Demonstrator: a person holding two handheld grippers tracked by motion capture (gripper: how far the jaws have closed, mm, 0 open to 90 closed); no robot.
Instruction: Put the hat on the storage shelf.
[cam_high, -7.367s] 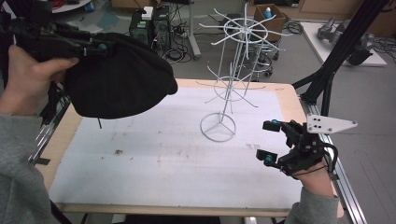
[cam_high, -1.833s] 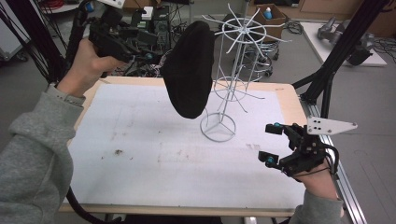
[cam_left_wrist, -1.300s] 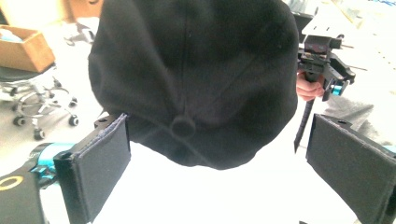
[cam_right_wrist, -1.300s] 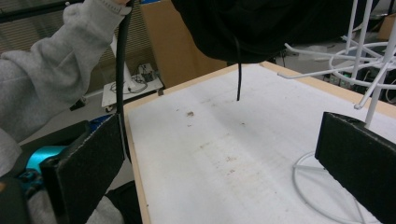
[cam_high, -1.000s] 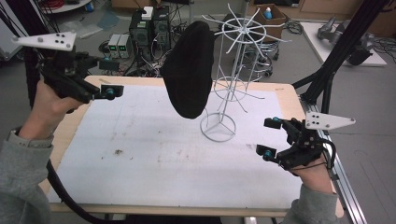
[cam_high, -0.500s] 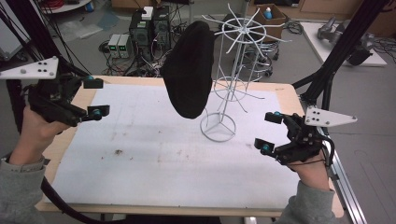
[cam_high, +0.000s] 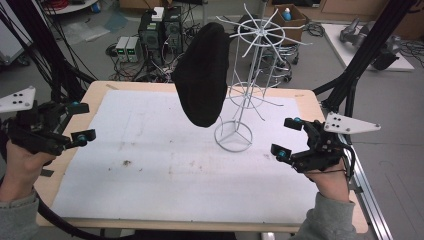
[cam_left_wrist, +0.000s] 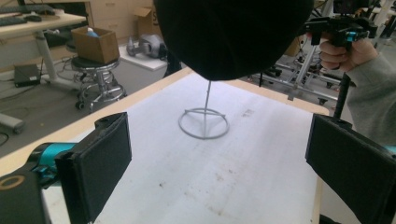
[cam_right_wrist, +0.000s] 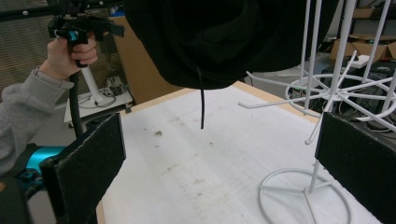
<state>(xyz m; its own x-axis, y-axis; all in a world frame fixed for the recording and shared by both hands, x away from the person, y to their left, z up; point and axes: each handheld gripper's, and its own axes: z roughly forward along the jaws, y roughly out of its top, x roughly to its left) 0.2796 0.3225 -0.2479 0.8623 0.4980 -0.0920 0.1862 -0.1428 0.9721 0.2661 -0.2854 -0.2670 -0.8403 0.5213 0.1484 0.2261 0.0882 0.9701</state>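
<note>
Black hat (cam_high: 202, 75) hangs on white wire rack (cam_high: 248, 85), limp, rounded crown drooping low, thin cord dangling beneath. Rack base ring on white mat (cam_high: 165, 170). Left gripper (cam_high: 79, 122) at table's left edge, right gripper (cam_high: 287, 138) near rack base; both jaws spread, nothing held

Lab or workshop. Bare grey floor (cam_high: 325, 65) strewn with cables (cam_high: 150, 70); computer towers (cam_high: 162, 30) and small power units (cam_high: 127, 48) behind the table (cam_high: 112, 92). Black tripod legs (cam_high: 367, 50) at both sides. Desk (cam_left_wrist: 35, 21), rolling stool (cam_left_wrist: 95, 77) carrying a cardboard box (cam_left_wrist: 95, 44), drawer cabinets (cam_left_wrist: 119, 14), more boxes (cam_right_wrist: 369, 46) on shelving.
</note>
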